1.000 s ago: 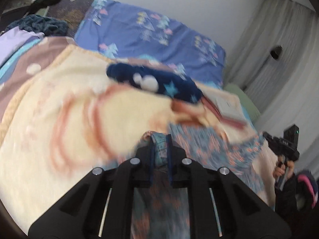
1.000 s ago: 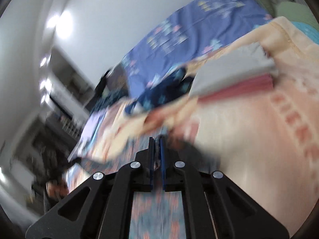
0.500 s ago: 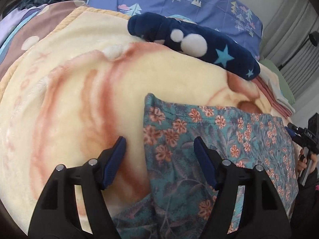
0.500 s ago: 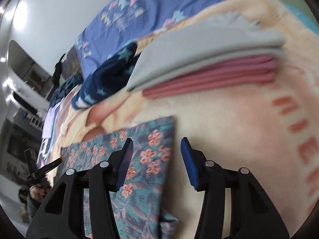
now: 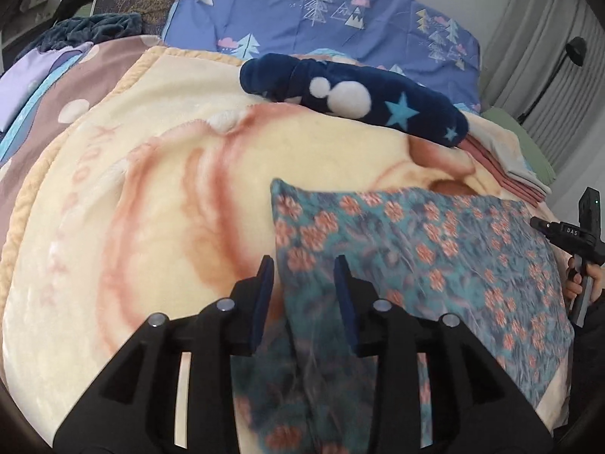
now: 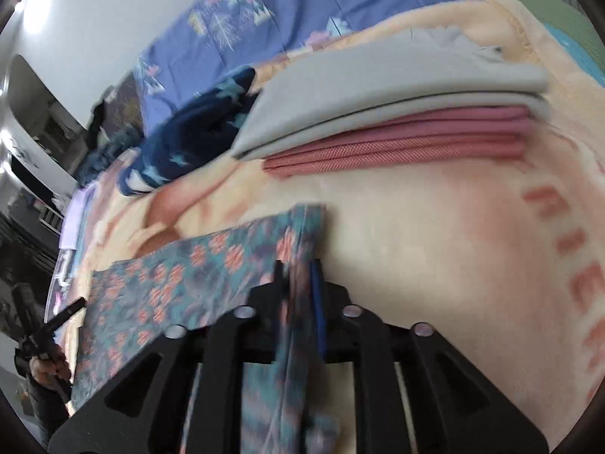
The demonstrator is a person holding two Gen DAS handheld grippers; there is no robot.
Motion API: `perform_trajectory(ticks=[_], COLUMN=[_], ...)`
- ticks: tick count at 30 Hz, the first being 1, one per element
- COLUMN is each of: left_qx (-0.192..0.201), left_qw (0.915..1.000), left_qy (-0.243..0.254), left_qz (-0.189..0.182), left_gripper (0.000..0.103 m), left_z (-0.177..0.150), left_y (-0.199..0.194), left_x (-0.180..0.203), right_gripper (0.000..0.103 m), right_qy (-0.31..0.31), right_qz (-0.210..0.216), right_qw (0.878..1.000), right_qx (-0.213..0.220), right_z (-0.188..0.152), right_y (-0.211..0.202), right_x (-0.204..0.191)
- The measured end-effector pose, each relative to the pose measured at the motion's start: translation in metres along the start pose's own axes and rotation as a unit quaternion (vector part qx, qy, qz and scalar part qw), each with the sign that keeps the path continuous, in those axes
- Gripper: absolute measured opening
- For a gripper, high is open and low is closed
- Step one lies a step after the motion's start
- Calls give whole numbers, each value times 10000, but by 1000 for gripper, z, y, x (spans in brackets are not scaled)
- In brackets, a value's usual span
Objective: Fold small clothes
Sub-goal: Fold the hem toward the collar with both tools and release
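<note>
Now your left gripper [image 5: 304, 283] is closing with the floral cloth's [image 5: 416, 249] left edge between its jaws, and your right gripper [image 6: 298, 283] is closing around its right edge; the cloth lies spread on the bed's cream blanket [image 5: 151, 196]

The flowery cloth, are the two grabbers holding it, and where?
Not yet held. The flowery cloth has its left edge between the left gripper's closing jaws and its right edge between the right gripper's; no firm pinch shows yet.
</note>
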State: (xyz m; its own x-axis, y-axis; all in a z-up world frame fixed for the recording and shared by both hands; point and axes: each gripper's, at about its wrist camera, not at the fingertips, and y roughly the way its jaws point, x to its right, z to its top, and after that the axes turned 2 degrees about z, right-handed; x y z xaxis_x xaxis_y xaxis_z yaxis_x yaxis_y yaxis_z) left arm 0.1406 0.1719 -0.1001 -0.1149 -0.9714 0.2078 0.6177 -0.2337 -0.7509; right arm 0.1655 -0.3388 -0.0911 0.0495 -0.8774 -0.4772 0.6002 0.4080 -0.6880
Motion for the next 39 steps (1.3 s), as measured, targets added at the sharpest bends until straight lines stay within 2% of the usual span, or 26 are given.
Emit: perform_trajectory(ticks=[1,5,9,12,16,18,20,22,24,25,29,30,31,33,34,35,36,39], left_qx=[66,419,367,189,54,60,5,90,314,257,-231,-212,-80,269,349,418,511,326], left_qw=[10000,9981,9967,9951,9883,9830,9768,9750,9633,9571,9509,9524,9605,9731,9787,9813,9826,9866], left_qy=[-7,87,325,801,1507,1832,2110,2171,2558,2731,2783,2726,2506,2137,1962,1845,1761,1591], left_qz=[-16,-451,-650,-545,-228,66,373,472,753,929,1335,1349,1209,814,500,367,302,-160], left_gripper=[40,56,61,64,65,58,9,8,7,1,0,0,0,5,27,59,66,64], left_z=[-8,-58,-111,-148,-174,-176,-175,-171,-177,-183,-205,-207,-204,-194,-188,-183,-177,-162], left_y=[-11,-72,-111,-128,-124,-113,-100,-107,-128,-134,-120,-121,-126,-140,-144,-145,-142,-124], left_x=[0,4,10,20,36,41,44,44,51,50,33,31,29,28,27,28,30,33], right_gripper=[23,23,24,40,42,46,46,46,46,46,48,48,48,48,48,48,48,48], right_qy=[-21,-56,-236,-312,-370,-342,-336,-354,-414,-428,-321,-272,-258,-284,-313,-327,-334,-371], right_qz=[28,270,333,338,426,436,477,391,388,369,294,300,318,362,391,396,396,444], right_qw=[10000,9995,9992,9989,9982,9981,9979,9982,9981,9982,9988,9989,9989,9987,9986,9986,9986,9983], right_qx=[63,154,6,-42,-208,-252,-281,-277,-235,-222,-238,-250,-245,-204,-170,-150,-130,-59], right_z=[-6,-48,-96,-127,-150,-154,-159,-161,-165,-165,-168,-167,-166,-165,-163,-162,-161,-160], right_y=[-11,-65,-100,-117,-119,-116,-113,-113,-118,-120,-116,-115,-115,-116,-116,-116,-115,-116], right_x=[2,8,2,-2,-7,-9,-15,-19,-21,-21,-15,-14,-13,-15,-17,-18,-19,-22])
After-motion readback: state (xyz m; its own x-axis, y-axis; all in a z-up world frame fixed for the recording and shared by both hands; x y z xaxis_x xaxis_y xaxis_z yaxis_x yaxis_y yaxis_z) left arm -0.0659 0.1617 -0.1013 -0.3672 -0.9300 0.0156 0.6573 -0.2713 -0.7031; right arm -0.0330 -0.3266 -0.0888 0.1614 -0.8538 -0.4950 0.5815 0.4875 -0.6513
